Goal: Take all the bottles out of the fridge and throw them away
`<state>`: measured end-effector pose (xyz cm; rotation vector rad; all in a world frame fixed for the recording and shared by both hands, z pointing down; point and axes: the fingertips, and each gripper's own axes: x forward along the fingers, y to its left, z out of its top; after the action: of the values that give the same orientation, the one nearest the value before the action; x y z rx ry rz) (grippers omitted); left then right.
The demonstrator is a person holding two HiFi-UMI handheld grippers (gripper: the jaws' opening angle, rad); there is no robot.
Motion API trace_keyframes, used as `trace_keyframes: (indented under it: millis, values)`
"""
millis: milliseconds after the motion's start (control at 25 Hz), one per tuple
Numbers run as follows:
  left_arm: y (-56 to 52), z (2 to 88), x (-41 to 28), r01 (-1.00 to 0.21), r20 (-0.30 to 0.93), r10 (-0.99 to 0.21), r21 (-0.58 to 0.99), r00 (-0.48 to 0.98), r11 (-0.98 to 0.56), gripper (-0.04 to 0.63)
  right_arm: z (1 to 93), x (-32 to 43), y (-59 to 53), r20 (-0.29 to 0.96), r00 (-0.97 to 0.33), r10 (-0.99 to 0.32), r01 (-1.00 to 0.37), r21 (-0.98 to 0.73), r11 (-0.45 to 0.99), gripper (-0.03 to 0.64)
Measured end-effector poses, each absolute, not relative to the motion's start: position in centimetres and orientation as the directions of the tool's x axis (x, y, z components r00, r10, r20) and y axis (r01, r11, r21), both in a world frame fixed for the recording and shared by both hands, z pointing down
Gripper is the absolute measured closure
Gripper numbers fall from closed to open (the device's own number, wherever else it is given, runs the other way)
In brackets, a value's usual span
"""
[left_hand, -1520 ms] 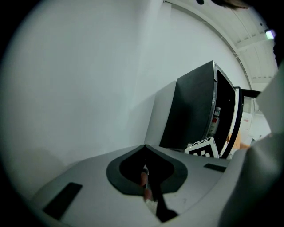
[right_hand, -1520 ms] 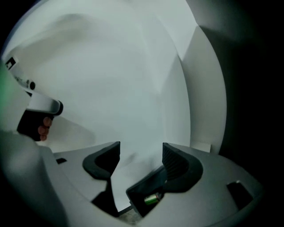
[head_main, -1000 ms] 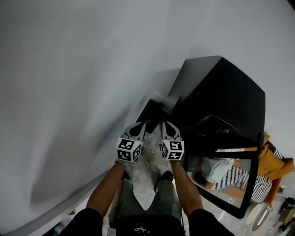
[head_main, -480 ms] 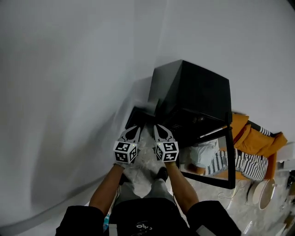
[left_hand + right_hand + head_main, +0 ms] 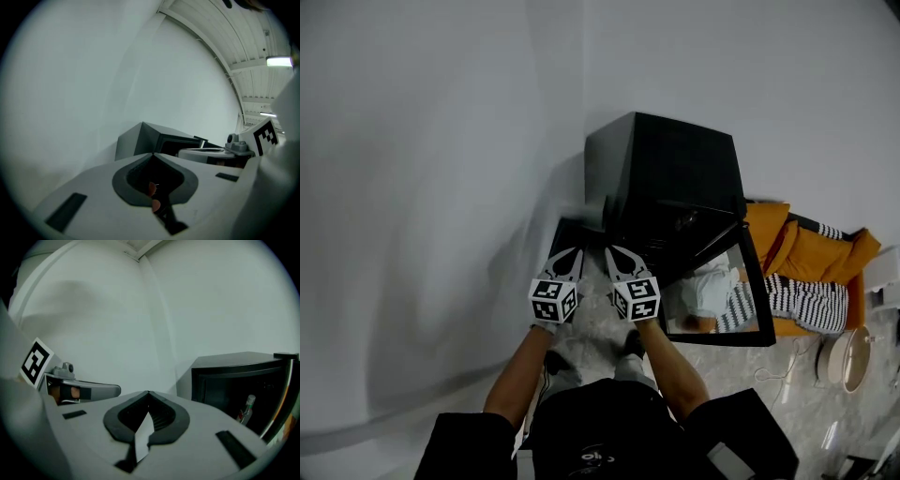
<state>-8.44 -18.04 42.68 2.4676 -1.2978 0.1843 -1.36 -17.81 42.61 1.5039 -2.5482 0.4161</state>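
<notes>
A black mini fridge (image 5: 670, 173) stands in the corner against the white wall, its door (image 5: 724, 305) swung open toward me. In the right gripper view one clear bottle (image 5: 247, 409) with a red label stands inside the fridge (image 5: 234, 380), well beyond my jaws. My left gripper (image 5: 572, 253) and right gripper (image 5: 611, 251) hang side by side in the air before the fridge's left front corner. Both are shut, tips meeting, with nothing in them. The left gripper view shows its shut tips (image 5: 153, 153) aimed at the fridge's (image 5: 140, 140) left side.
A low black bin (image 5: 574, 232) sits on the floor between the wall and the fridge. A person in orange and striped clothes (image 5: 806, 272) is on the floor behind the open door. A round white object (image 5: 842, 361) lies at the right on the marble floor.
Both grippers have risen together and stayed shut and side by side. The fridge now sits higher and nearer the middle of the head view, with its open door facing me.
</notes>
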Motion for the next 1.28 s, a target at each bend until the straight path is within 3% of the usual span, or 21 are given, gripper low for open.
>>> trace_keyframes:
  millis: [760, 1280]
  values:
    - [-16.8, 40.0, 8.4, -0.602, 0.231, -0.559, 0.206, 0.796, -0.772, 0.595, 41.1, 17.9, -12.9, 0.264, -0.144, -0.954, -0.986, -0.123, 0.115, 0.609]
    - [-16.0, 40.5, 13.4, -0.527, 0.247, -0.479, 0.193, 0.843, -0.828, 0.595, 42.3, 22.8, -10.8, 0.275, -0.043, -0.96, -0.991, -0.132, 0.006, 0.609]
